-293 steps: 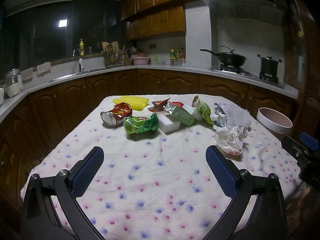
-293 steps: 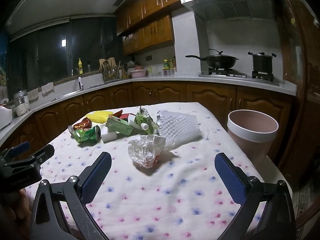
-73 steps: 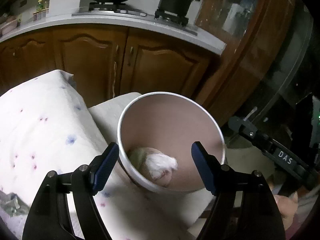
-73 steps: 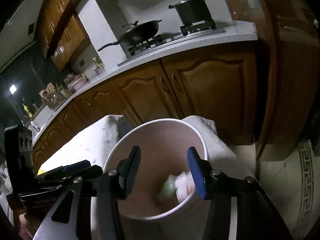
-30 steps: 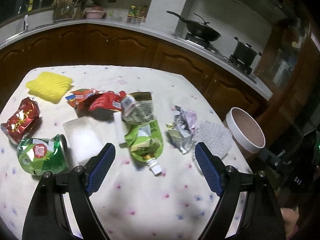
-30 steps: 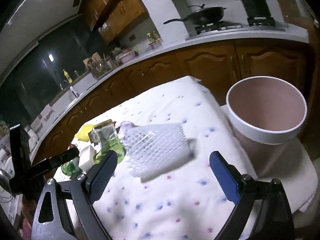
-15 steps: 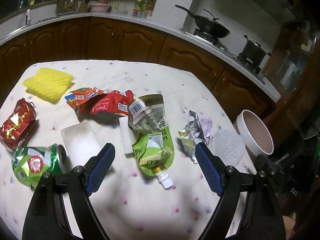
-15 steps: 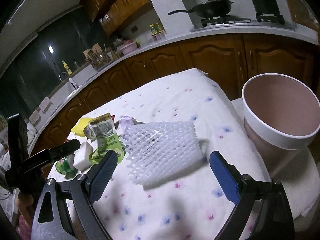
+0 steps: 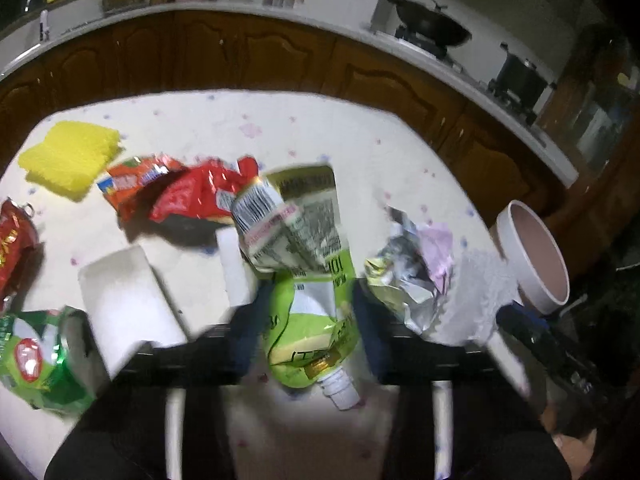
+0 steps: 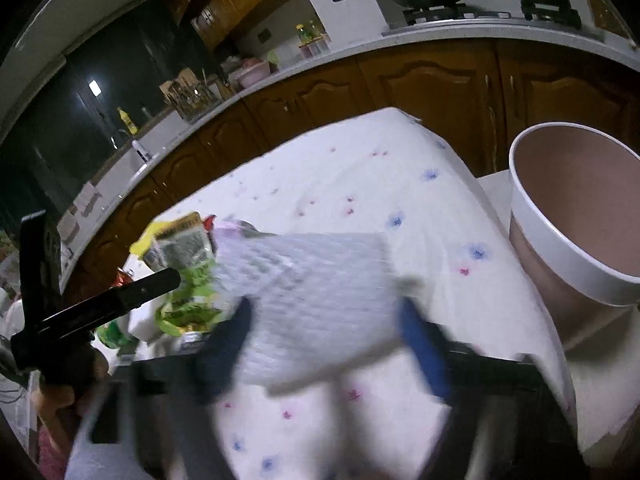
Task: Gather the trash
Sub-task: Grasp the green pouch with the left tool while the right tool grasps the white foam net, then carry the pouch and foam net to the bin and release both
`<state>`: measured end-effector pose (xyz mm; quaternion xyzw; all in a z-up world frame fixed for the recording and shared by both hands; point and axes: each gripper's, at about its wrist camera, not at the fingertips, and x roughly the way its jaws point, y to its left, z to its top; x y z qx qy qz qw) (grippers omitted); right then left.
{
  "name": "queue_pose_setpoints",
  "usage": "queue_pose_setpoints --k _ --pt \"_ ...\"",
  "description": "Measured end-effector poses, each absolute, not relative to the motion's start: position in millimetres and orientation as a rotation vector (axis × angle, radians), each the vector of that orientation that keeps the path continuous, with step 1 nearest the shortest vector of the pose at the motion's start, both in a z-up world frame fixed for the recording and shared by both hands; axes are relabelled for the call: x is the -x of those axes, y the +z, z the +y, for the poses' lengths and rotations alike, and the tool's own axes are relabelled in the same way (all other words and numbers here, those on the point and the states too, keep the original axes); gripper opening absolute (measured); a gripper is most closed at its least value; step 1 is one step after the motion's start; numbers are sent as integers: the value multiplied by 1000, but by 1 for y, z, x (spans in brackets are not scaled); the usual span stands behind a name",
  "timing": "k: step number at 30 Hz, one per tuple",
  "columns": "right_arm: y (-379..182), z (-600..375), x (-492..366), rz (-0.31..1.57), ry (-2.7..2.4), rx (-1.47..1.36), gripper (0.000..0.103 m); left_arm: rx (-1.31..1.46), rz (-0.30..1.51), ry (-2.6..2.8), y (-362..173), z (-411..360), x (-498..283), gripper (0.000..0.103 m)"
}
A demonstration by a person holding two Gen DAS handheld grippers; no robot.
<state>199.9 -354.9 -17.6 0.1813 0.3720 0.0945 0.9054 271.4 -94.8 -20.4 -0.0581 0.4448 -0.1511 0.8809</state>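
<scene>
My left gripper (image 9: 306,330) has its blue fingers on either side of a green spouted pouch (image 9: 308,300) lying on the flowered tablecloth; the view is blurred and the jaws look narrowed around it. My right gripper (image 10: 324,344) has its fingers around a white foam net sleeve (image 10: 316,296) near the table's right edge. The pink bin (image 10: 576,216) with a white rim stands just right of the table; it also shows in the left wrist view (image 9: 534,256).
Crumpled foil wrapper (image 9: 408,272), red snack bags (image 9: 180,192), yellow foam net (image 9: 68,156), white foam block (image 9: 124,296), crushed green can (image 9: 36,360) and red can (image 9: 12,244) lie on the table. Wooden cabinets and counter (image 9: 320,28) stand behind.
Both grippers have moved down to the table and narrowed: the left around the green pouch, the right around the foam net sleeve. Both views are motion blurred.
</scene>
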Motion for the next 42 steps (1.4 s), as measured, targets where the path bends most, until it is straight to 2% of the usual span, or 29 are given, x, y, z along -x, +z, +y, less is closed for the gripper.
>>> queue_pose_setpoints --k 2,4,5,6,8,21,22,24,25,26,33,34,35,36,37,42 --pt "-22 -355 -203 791 197 -385 12 111 908 -314 -21 -95 -269 26" --pt "-25 -357 -202 797 204 -400 5 102 902 -317 -20 -95 -266 23" --pt "-25 -358 -200 791 209 -401 2 96 890 -317 -18 -94 -264 18" --pt "-24 -359 -197 783 215 -405 0 92 878 -318 -16 -93 -262 9" --pt "-22 -359 -193 773 222 -407 0 106 866 -344 -10 -90 -260 7" --pt "28 -360 -166 642 279 -385 1 147 796 -366 23 -72 -239 6" --pt "29 -359 -168 650 291 -385 5 151 791 -368 26 -71 -238 6" --pt "26 -358 -174 660 266 -397 40 151 782 -365 30 -69 -235 6" --pt "22 -356 -178 673 261 -398 84 150 777 -360 31 -68 -233 6" --pt "19 -354 -181 673 261 -399 103 153 775 -358 32 -66 -231 6" --pt "-6 -329 -210 723 300 -344 102 163 782 -343 31 -57 -227 6" --pt "-11 -328 -215 736 303 -354 94 164 783 -342 31 -56 -226 6" --pt "-15 -329 -218 747 305 -364 66 165 783 -342 32 -55 -226 6" --pt "-19 -330 -220 764 300 -366 42 166 781 -340 33 -55 -225 6" --pt "-22 -330 -223 793 290 -363 5 166 780 -340 33 -55 -225 6" --pt "-10 -339 -197 730 308 -362 6 171 767 -351 40 -55 -221 6"
